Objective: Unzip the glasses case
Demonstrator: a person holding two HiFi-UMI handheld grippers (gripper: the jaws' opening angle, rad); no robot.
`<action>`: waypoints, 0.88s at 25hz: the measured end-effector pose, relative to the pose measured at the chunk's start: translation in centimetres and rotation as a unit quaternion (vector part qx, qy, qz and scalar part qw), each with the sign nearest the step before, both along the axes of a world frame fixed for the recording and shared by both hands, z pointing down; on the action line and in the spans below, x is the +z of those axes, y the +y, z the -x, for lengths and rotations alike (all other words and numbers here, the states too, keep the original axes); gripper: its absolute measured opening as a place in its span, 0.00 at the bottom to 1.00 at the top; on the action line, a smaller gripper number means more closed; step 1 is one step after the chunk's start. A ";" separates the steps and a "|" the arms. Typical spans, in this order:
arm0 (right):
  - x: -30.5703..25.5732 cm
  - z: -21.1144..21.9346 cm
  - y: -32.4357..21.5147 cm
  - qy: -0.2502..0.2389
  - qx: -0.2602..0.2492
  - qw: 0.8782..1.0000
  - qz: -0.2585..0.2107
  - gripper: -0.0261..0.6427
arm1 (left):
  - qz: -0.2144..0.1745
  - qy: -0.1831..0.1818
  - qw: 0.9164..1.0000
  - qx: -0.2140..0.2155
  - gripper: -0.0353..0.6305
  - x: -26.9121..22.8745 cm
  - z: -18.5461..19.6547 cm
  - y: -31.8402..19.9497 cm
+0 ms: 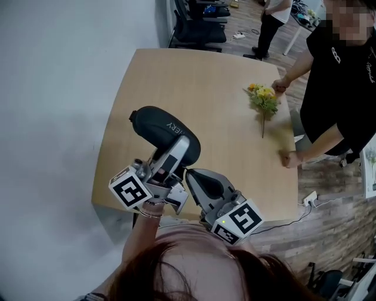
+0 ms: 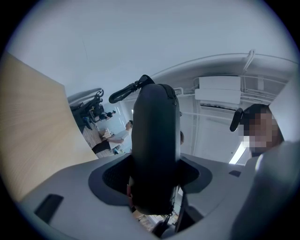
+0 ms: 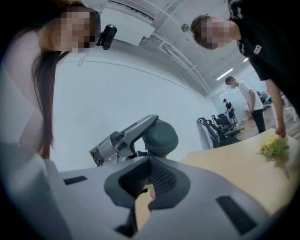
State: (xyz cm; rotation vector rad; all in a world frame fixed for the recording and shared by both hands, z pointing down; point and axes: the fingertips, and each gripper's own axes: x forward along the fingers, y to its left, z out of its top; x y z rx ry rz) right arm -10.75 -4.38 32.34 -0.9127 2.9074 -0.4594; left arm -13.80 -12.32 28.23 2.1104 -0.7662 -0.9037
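A black oval glasses case (image 1: 158,124) is held above the near part of the wooden table (image 1: 200,82). My left gripper (image 1: 176,150) is shut on its near end. In the left gripper view the case (image 2: 154,140) stands upright between the two grey jaws, filling the middle. My right gripper (image 1: 191,176) sits just below the case's near end with its jaws shut. In the right gripper view, that gripper (image 3: 150,180) has its pads pressed together. Whether anything is pinched between them cannot be made out. Beyond it are the case (image 3: 161,135) and the left gripper (image 3: 122,139).
A small bunch of yellow flowers (image 1: 263,99) lies at the table's right side, by the hand of a person in black (image 1: 341,88) who leans on the edge. Black office chairs (image 1: 197,26) stand past the far edge. Another person (image 1: 273,17) stands beyond.
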 end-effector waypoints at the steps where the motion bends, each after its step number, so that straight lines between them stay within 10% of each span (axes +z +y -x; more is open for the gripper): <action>1: 0.1 0.0 -0.1 0.000 0.005 1.000 -0.002 0.06 | 0.002 0.006 1.000 0.001 0.47 0.1 0.2 -0.1; 22: 0.4 2.5 -1.0 0.018 0.025 0.999 -0.020 0.06 | -0.004 0.095 0.995 0.019 0.46 0.2 5.1 0.3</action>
